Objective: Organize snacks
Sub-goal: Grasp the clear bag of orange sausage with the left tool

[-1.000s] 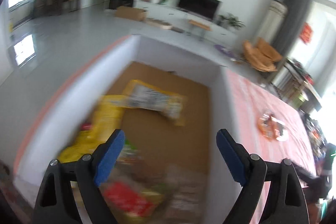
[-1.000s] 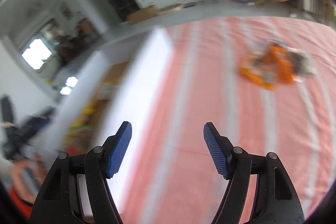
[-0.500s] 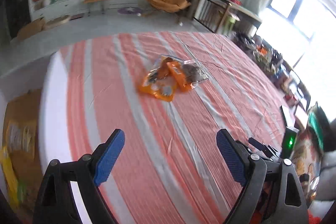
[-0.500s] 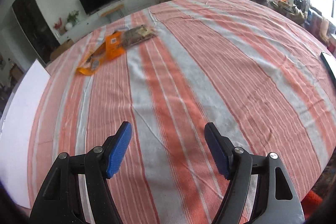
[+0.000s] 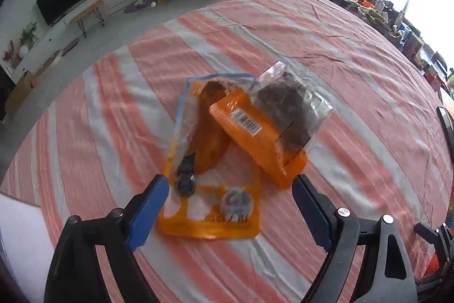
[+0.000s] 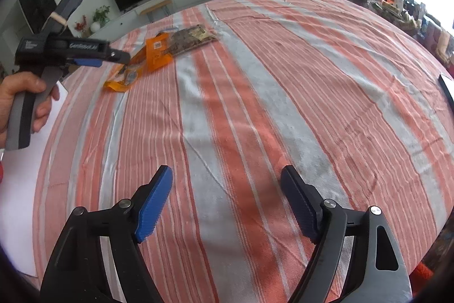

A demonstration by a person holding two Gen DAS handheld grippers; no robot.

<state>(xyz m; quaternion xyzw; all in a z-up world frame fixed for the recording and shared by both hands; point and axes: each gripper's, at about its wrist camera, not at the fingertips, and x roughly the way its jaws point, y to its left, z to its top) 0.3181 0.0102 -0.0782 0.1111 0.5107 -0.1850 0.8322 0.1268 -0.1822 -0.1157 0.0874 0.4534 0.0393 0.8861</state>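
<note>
Snacks lie mid-tablecloth (image 5: 326,53): a yellow packet (image 5: 208,189) showing a brown piece, an orange packet (image 5: 255,138) with dark contents overlapping it, before the left gripper (image 5: 229,208), spread empty like the right gripper (image 6: 227,202).

Glossy, crinkled plastic on the orange snack packet (image 5: 210,189); matt woven cloth on the striped tablecloth (image 6: 255,118); ribbed blue pads (image 6: 153,203) on matt black plastic.

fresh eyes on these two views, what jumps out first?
Two overlapping snack packets: an orange pouch lying flat, with an orange-and-clear packet resting across its upper right edge, mid-table on the red-and-grey striped tablecloth. The left gripper hangs open just above the pouch's near end. The right gripper, also open, is over bare cloth, well away from the packets.
</note>
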